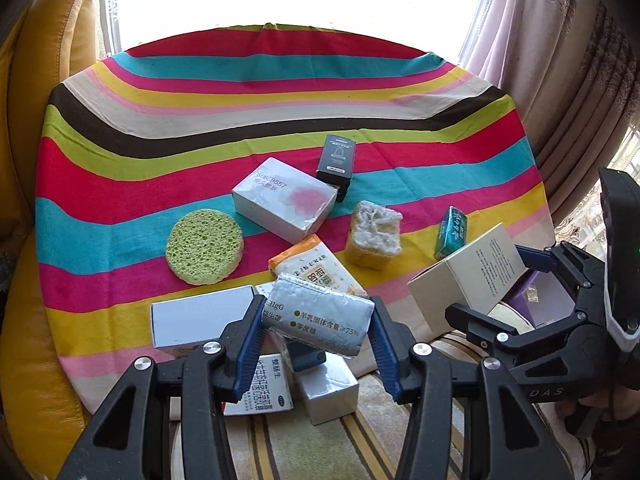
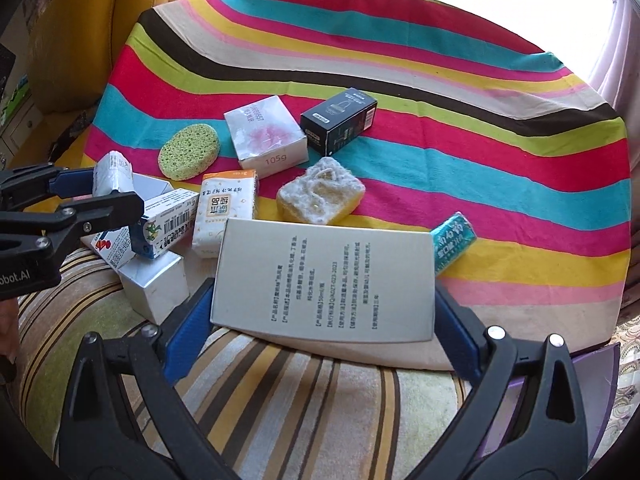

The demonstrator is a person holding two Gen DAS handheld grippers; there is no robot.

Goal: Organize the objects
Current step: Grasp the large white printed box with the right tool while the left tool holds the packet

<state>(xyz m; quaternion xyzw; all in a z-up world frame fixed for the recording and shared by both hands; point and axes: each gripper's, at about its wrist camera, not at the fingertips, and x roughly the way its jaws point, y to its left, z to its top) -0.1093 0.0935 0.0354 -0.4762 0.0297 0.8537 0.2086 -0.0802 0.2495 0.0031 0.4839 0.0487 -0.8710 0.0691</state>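
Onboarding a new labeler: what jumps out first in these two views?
The bright striped cloth covering the round table. Each gripper holds a box above the near clutter: the left gripper a crinkled silver pack, the right gripper a large cream box. Mid-cloth lies a round green sponge.

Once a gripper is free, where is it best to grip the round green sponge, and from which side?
Grip the round green sponge across its width at the rim, coming straight down from above. It lies flat on the striped cloth as a thin disc, so its sides offer little height, and the cloth around it looks open for the fingers.
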